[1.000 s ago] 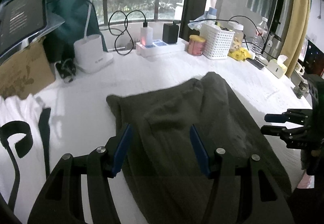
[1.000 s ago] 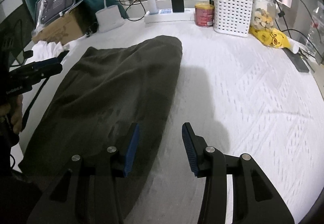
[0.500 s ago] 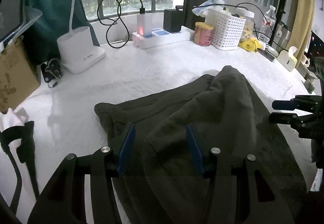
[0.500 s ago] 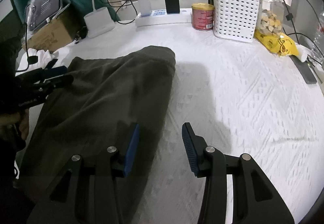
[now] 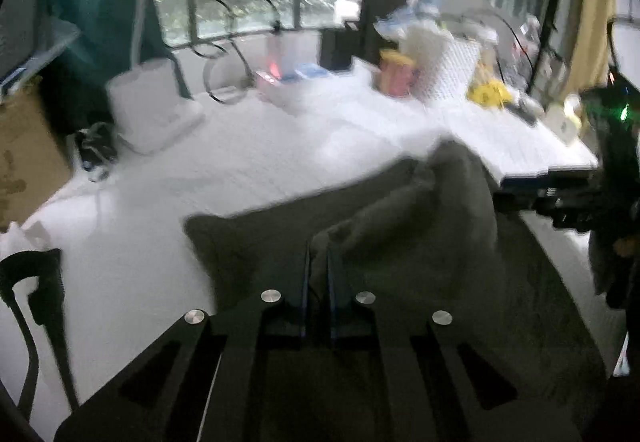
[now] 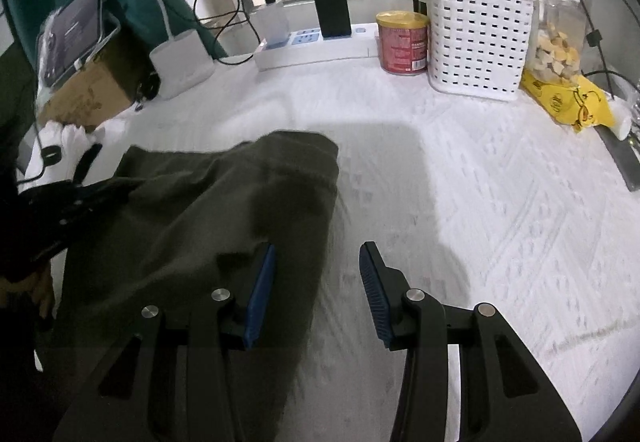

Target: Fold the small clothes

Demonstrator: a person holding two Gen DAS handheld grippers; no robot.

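A dark olive garment (image 5: 420, 250) (image 6: 208, 218) lies spread on the white padded tabletop (image 6: 460, 202). My left gripper (image 5: 319, 274) is shut on a raised fold of that garment, the cloth pinched between its blue pads. In the right wrist view the left gripper (image 6: 92, 198) shows at the garment's left edge. My right gripper (image 6: 318, 282) stands open over the garment's right edge, its left pad above the cloth and its right pad above bare tabletop, with nothing pressed between them. The left wrist view is blurred.
Along the back stand a white lamp base (image 6: 182, 64), a power strip with chargers (image 6: 316, 46), a red can (image 6: 402, 42), a white perforated basket (image 6: 478, 38) and a yellow bag (image 6: 568, 98). A cardboard box with a tablet (image 6: 76, 30) and black straps (image 5: 36, 282) sit left.
My left gripper's jaws closed on a fold of the garment after sliding forward over it. My right gripper moved left toward the garment's right edge, still open.
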